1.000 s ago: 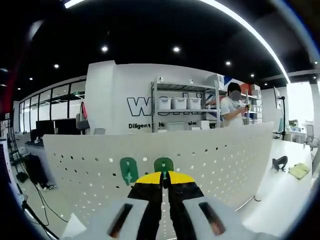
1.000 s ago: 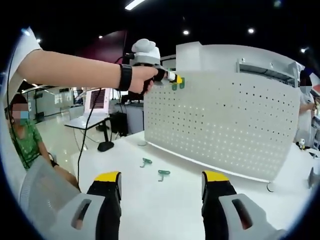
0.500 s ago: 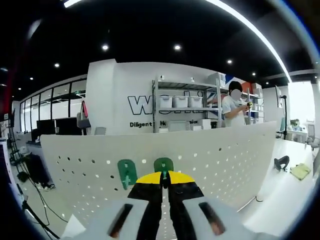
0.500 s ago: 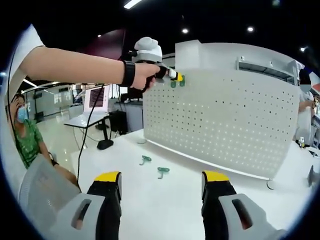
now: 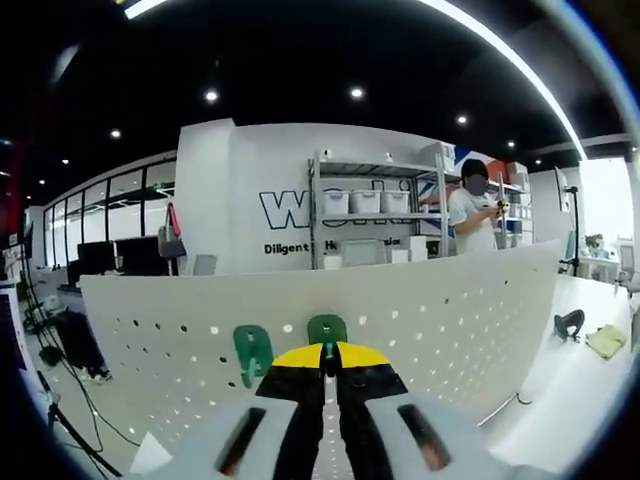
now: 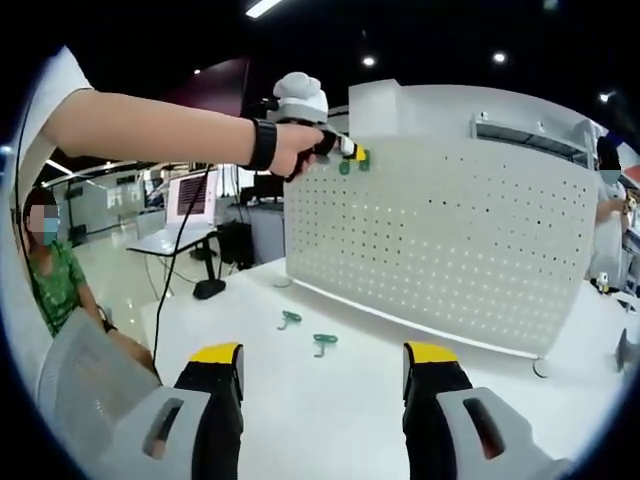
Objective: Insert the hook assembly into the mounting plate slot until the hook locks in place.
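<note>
The mounting plate (image 5: 420,310) is a white upright pegboard with rows of round holes. The left gripper (image 5: 327,352), its yellow-tipped jaws pressed together, pinches a green plastic hook (image 5: 327,328) at its 12 o'clock, against the board. A second green hook (image 5: 253,352) sits at 10 o'clock. The right gripper (image 6: 325,362) gapes wide, holding nothing; two loose hooks (image 6: 308,332) lie on the white table (image 6: 330,400) at 12 o'clock.

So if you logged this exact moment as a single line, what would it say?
left gripper: shut on green hook, at pegboard top edge | second hook: on board | right gripper: open, idle | spare hooks: on table
</note>
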Demonstrator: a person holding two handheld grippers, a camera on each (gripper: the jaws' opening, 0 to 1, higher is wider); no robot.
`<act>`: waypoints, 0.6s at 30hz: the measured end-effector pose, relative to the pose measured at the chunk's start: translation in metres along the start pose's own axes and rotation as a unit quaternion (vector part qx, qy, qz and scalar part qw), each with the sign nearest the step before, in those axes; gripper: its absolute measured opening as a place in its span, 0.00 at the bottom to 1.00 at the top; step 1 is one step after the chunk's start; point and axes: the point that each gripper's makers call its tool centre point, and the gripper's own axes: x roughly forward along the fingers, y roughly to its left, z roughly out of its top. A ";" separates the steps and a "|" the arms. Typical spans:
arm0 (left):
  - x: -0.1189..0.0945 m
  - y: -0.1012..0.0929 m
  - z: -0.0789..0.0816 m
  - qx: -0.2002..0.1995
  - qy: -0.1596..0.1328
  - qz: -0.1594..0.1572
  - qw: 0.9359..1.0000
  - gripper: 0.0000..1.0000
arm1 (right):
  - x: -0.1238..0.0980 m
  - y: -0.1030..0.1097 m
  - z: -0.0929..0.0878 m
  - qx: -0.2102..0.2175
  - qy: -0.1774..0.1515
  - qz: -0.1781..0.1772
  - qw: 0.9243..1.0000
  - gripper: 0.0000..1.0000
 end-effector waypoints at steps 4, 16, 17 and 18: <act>0.001 0.001 0.001 -0.005 -0.001 0.004 1.000 0.03 | 0.000 -0.001 -0.001 0.003 0.000 -0.002 1.000 0.65; 0.005 0.000 -0.003 -0.002 0.007 0.009 1.000 0.03 | 0.000 -0.003 -0.003 0.006 0.000 -0.003 1.000 0.65; 0.005 0.000 -0.003 0.000 0.009 0.012 1.000 0.03 | 0.000 -0.003 -0.003 0.007 0.000 -0.002 1.000 0.65; 0.006 0.000 -0.003 0.001 0.008 0.013 1.000 0.03 | 0.000 -0.002 -0.005 0.008 0.002 -0.001 1.000 0.65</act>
